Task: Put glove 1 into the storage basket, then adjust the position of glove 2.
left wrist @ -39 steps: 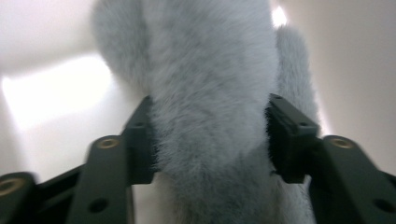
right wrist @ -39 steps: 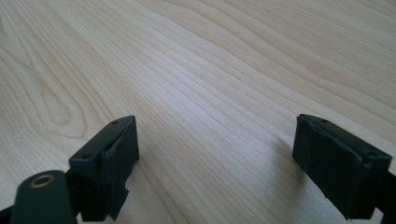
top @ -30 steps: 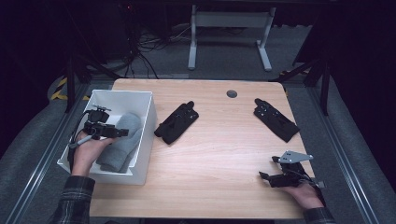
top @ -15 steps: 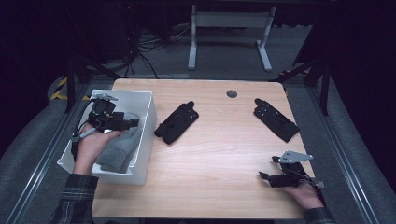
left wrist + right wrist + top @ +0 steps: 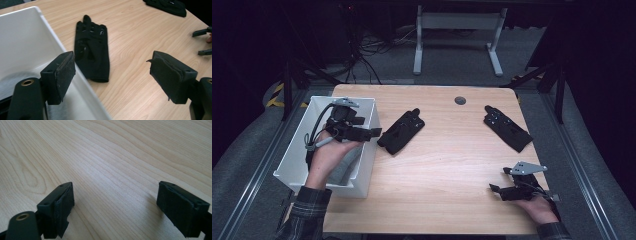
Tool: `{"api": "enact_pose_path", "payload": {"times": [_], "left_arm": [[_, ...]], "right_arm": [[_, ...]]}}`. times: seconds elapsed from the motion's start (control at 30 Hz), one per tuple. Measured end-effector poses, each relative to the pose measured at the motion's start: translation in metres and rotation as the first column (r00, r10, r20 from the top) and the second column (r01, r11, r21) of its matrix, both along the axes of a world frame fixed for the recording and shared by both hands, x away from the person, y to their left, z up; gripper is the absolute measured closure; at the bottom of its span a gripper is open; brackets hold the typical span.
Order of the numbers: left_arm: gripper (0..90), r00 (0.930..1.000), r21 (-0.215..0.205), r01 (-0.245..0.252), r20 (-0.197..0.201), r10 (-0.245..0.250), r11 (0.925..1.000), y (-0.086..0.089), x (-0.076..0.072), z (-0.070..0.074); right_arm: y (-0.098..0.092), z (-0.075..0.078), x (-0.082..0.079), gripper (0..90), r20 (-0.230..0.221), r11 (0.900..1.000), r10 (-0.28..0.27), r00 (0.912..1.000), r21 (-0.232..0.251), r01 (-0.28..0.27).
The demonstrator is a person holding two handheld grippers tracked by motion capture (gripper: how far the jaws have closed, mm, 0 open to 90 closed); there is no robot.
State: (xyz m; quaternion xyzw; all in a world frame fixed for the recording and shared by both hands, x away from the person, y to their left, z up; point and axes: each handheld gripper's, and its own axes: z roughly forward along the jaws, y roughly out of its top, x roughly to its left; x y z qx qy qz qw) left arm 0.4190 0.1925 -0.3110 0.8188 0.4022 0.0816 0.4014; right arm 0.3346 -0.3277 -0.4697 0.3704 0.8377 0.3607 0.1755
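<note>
1. Jaws of left gripper point(image 5: 373, 133) wide apart, nothing between them (have just been opening further); pads point(image 5: 65, 72) bare in the left gripper view.
2. Jaws of right gripper point(image 5: 495, 188) also spread, empty, low over bare table point(image 5: 112, 157) at the near right edge.
3. Changed since a second ago: left gripper up out of white bin point(image 5: 299, 160) and now above its right wall, pointing toward near black glove point(image 5: 401, 132). Grey cloth point(image 5: 343, 169) left lying on the bin floor.
4. Reading: drop into the bin looks finished; next pick likely the near black glove, flat on the wood just beside the bin wall.
5. Far black glove point(image 5: 507, 128) lying toward the right rear of the table, well apart from both grippers.
6. Count: two black gloves on the table, one grey cloth in the bin, one bin, two grippers (both empty).
</note>
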Motion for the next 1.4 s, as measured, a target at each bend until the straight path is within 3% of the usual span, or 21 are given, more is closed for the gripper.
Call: {"api": "enact_pose_path", "payload": {"times": [0.4,0.73,0.8,0.93,1.0,1.13,1.4], "left_arm": [[21.6,0.9930,-0.013,0.118,0.011,-0.118,0.9929,-0.057,-0.017,-0.008],[21.6,0.9833,-0.001,0.182,0.005,-0.182,0.9833,-0.101,-0.030,-0.034],[21.5,0.9795,0.035,0.201,-0.007,-0.201,0.9789,-0.112,-0.034,-0.046],[21.5,0.9753,0.056,0.221,-0.022,-0.220,0.9738,-0.120,-0.039,-0.063],[21.5,0.9762,0.086,0.217,-0.012,-0.216,0.9725,-0.124,-0.041,-0.075],[20.9,0.9794,0.103,0.202,-0.014,-0.201,0.9740,-0.125,-0.044,-0.096],[19.5,0.9858,0.128,0.166,0.005,-0.168,0.9779,-0.120,-0.053,-0.119]], "right_arm": [[0.000,0.000,0.000,14.8,0.000,1.000,0.000,1.0000,0.000,0.000],[0.000,0.000,0.000,14.8,0.000,1.000,0.001,1.0000,-0.001,-0.001],[0.000,0.000,0.000,14.7,0.000,1.000,0.000,1.0000,0.000,0.000],[0.000,0.000,0.000,14.8,0.000,1.000,0.000,1.0000,0.000,0.000],[0.000,0.000,0.000,14.8,0.000,1.000,0.000,1.0000,0.000,0.000],[0.000,0.000,0.000,14.8,0.000,1.000,0.000,1.0000,-0.002,0.000],[0.000,0.000,0.000,14.7,0.000,1.000,0.000,1.0000,-0.001,0.000]]}}
